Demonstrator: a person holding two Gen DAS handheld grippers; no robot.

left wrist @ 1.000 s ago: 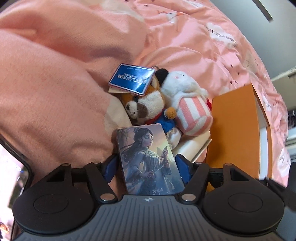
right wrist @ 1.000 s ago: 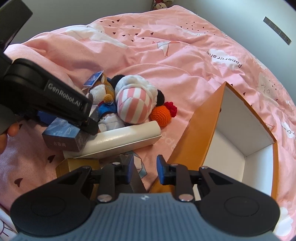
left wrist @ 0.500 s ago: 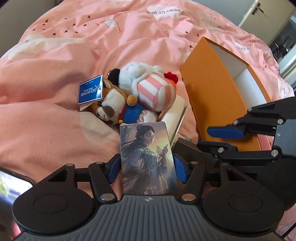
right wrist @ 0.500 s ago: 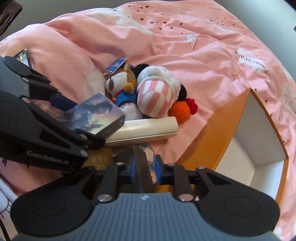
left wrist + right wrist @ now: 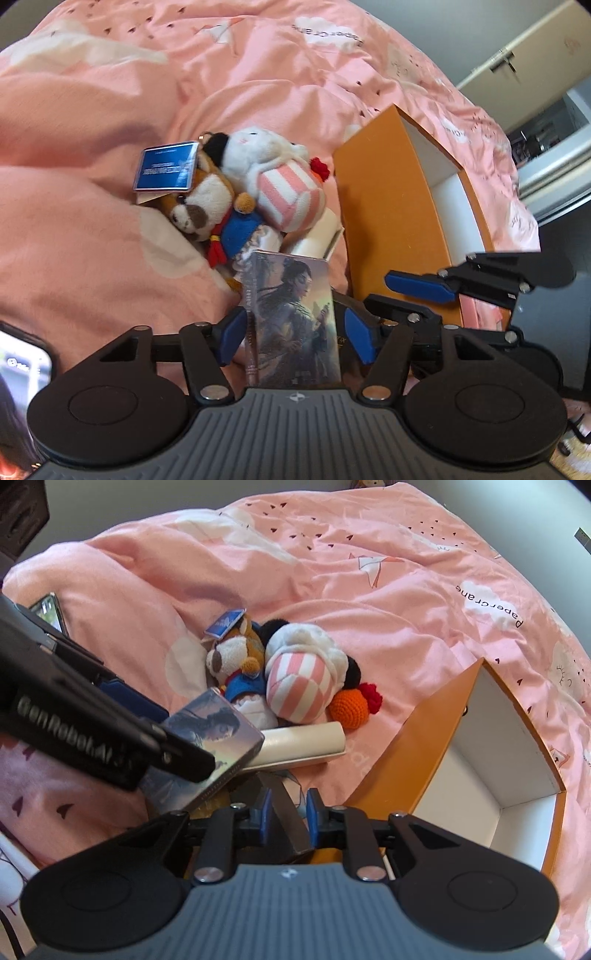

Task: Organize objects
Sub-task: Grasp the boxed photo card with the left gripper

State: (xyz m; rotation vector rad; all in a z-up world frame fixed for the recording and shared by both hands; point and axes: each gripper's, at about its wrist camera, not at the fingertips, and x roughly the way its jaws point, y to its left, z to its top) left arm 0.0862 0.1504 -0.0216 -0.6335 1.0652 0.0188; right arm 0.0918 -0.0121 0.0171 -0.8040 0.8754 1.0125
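The left gripper [image 5: 291,332], now raised off the pink duvet [image 5: 92,240], is pinching an illustrated card box [image 5: 293,314]. The right gripper [image 5: 287,818] has closed on a dark flat piece [image 5: 286,812]. Both are probably heading for the orange box [image 5: 491,760].

The pink cloth bed cover [image 5: 388,590] looks soft and matt, full of wrinkles. The brown and white fuzzy stuffed dog [image 5: 207,206] and the white fluffy stuffed toy with pink stripes [image 5: 299,686] are plush. A blue tag [image 5: 166,170] on the dog is shiny, like plastic. The small orange ball [image 5: 349,709] looks knitted from yarn and bumpy. The orange cardboard box [image 5: 406,764] is smooth and matt, white inside. The picture box of cards [image 5: 291,314] is smooth with a slight shine. Each tool [image 5: 291,336] [image 5: 288,819] is matt black plastic with blue pads [image 5: 356,339], silver metal pins and a ribbed grey base.
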